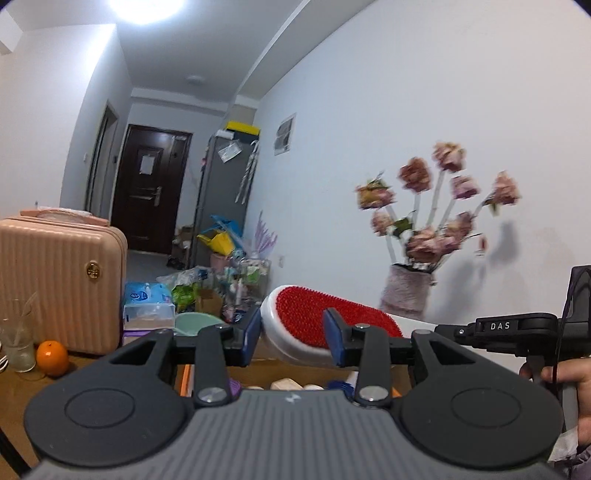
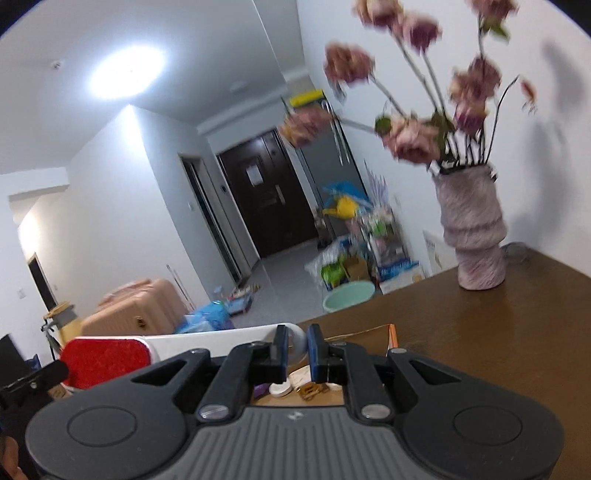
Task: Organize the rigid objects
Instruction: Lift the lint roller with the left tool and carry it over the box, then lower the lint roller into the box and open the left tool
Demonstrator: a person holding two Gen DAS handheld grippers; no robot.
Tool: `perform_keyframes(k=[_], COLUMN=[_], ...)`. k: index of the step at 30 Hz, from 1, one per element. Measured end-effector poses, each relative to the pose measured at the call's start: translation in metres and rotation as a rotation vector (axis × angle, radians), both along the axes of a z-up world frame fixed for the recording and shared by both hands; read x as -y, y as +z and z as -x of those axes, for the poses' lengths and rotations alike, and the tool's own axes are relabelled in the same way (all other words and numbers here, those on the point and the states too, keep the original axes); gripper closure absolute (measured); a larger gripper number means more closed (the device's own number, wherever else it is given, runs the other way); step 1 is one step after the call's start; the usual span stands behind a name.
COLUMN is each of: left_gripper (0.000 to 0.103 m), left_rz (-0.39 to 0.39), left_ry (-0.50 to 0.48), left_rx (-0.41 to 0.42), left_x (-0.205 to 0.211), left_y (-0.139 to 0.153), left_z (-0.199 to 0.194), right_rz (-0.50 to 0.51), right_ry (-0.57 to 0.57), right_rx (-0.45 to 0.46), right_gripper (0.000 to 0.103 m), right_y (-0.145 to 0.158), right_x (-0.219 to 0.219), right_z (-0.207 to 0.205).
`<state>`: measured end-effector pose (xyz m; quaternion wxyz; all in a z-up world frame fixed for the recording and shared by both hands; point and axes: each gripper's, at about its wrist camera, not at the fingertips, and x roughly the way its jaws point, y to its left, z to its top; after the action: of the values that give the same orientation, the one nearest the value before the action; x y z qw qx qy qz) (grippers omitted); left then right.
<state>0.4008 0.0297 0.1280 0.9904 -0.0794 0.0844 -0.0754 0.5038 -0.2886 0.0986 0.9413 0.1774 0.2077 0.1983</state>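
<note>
Lint brush (image 1: 317,325) clamped betw L gripper (image 1: 293,338) & R gripper (image 2: 297,354)

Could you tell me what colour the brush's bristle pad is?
Red, on the brush; clearest in the left wrist view.

bare brown tabletop (image 2: 498,332) beside open box (image 2: 369,332), vase (image 2: 474,229) blocking far wall side

White walls (image 1: 369,110) and a bright ceiling light (image 1: 146,7); far down the hallway stands a dark door (image 1: 147,192), near left a pink suitcase (image 1: 55,280).
</note>
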Motion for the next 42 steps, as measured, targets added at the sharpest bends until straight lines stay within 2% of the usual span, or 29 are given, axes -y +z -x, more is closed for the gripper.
perform_keyframes(k=[3, 7, 13, 18, 21, 23, 25, 27, 31, 33, 35, 36, 39, 41, 42], left_gripper=[0.065, 0.065, 0.065, 0.064, 0.063, 0.063, 0.063, 0.061, 0.052, 0.045, 0.025, 0.022, 0.013, 0.002, 0.001], left_rz=[-0.001, 0.022, 0.097, 0.077, 0.018, -0.02, -0.057, -0.095, -0.117, -0.134, -0.143, -0.142, -0.187, -0.224, -0.237], left_ry=[0.011, 0.015, 0.039, 0.028, 0.031, -0.001, -0.019, -0.004, 0.022, 0.046, 0.078, 0.099, 0.177, 0.206, 0.213], left_rx=[-0.071, -0.186, -0.361, -0.445, -0.484, -0.505, -0.522, -0.513, -0.464, -0.431, -0.4, -0.372, -0.275, -0.208, -0.176], left_x=[-0.002, -0.009, -0.026, -0.026, -0.018, -0.012, -0.005, -0.001, 0.002, 0.004, 0.007, 0.008, 0.019, 0.029, 0.034], left_y=[-0.011, -0.041, -0.096, -0.122, -0.133, -0.137, -0.137, -0.131, -0.104, -0.088, -0.075, -0.068, -0.053, -0.048, -0.046], left_z=[-0.044, -0.097, -0.147, -0.162, -0.168, -0.172, -0.172, -0.168, -0.151, -0.139, -0.128, -0.12, -0.095, -0.078, -0.068], right_rz=[0.025, 0.1, 0.194, 0.345, 0.428, 0.461, 0.506, 0.523, 0.51, 0.511, 0.502, 0.496, 0.469, 0.442, 0.434], right_ry=[-0.001, -0.007, -0.011, -0.01, -0.01, 0.014, 0.019, 0.026, 0.031, 0.033, 0.041, 0.047, 0.071, 0.08, 0.076], right_rx=[-0.057, -0.139, -0.236, -0.236, -0.228, -0.202, -0.2, -0.2, -0.175, -0.149, -0.121, -0.103, -0.021, 0.039, 0.08], right_gripper=[0.092, 0.092, 0.09, 0.09, 0.089, 0.089, 0.084, 0.083, 0.079, 0.069, 0.061, 0.055, 0.048, 0.045, 0.041], right_y=[-0.013, -0.041, -0.086, -0.107, -0.112, -0.109, -0.105, -0.099, -0.077, -0.063, -0.052, -0.047, -0.041, -0.04, -0.041], right_x=[-0.008, -0.022, -0.046, -0.066, -0.077, -0.082, -0.086, -0.087, -0.079, -0.077, -0.076, -0.076, -0.077, -0.076, -0.075], right_z=[-0.045, -0.092, -0.13, -0.14, -0.138, -0.135, -0.133, -0.128, -0.114, -0.102, -0.09, -0.082, -0.052, -0.03, -0.018])
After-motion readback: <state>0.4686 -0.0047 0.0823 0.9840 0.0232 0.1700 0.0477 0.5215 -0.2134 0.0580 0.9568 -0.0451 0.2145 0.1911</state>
